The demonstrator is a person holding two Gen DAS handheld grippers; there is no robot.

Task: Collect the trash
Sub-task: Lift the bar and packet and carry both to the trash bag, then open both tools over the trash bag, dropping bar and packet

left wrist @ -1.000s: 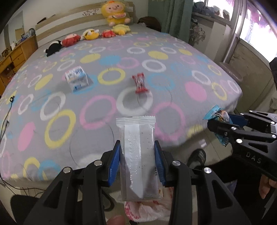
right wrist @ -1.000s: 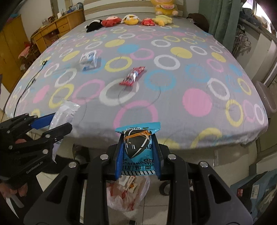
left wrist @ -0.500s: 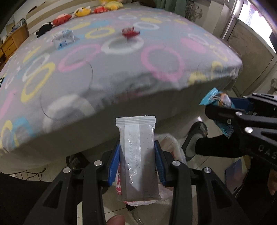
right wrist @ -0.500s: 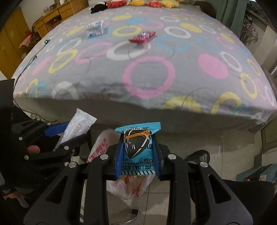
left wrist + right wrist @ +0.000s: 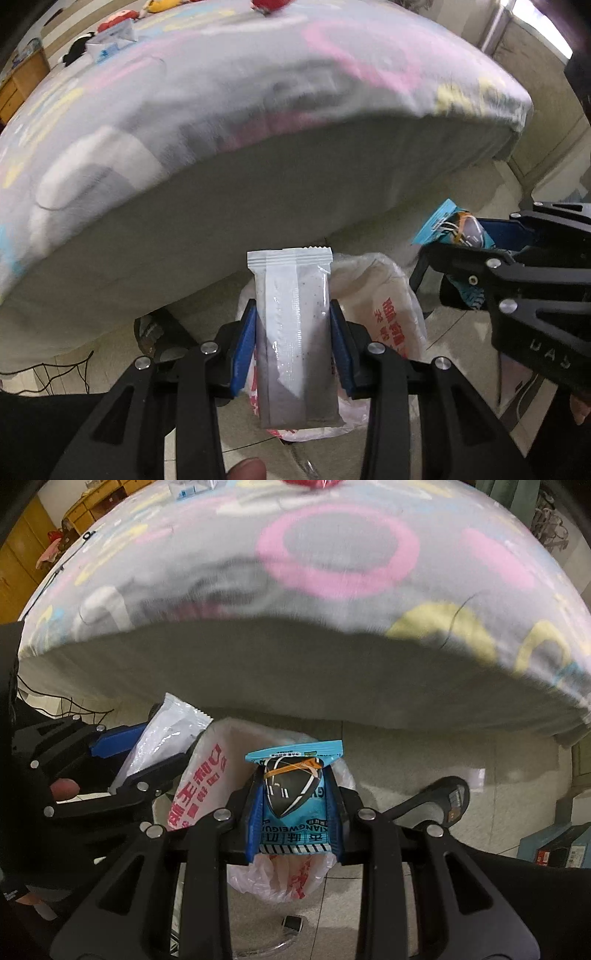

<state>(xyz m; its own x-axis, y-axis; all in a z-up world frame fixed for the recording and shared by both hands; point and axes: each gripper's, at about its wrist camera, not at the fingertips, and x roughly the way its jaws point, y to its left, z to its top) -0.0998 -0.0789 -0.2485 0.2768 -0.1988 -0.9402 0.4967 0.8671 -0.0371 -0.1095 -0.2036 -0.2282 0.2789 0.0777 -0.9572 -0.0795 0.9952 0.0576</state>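
My left gripper [image 5: 292,343] is shut on a white and grey snack wrapper [image 5: 293,332], held upright over a white plastic trash bag [image 5: 384,302] with red print on the floor. My right gripper [image 5: 294,812] is shut on a blue snack packet [image 5: 293,794], also above the trash bag [image 5: 207,771]. The right gripper shows at the right of the left wrist view [image 5: 458,254] with the blue packet [image 5: 454,230]. The left gripper shows at the left of the right wrist view [image 5: 147,753] with the white wrapper [image 5: 170,731].
The bed [image 5: 258,110] with its ringed grey cover [image 5: 332,572] overhangs just ahead. A red wrapper [image 5: 310,483] and a small carton [image 5: 110,38] lie on it. A black shoe [image 5: 439,801] and boxes [image 5: 554,845] are on the tiled floor.
Both grippers have dropped from above the bed to below its edge and tilted down toward the floor. The trash bag now lies right under both held wrappers.
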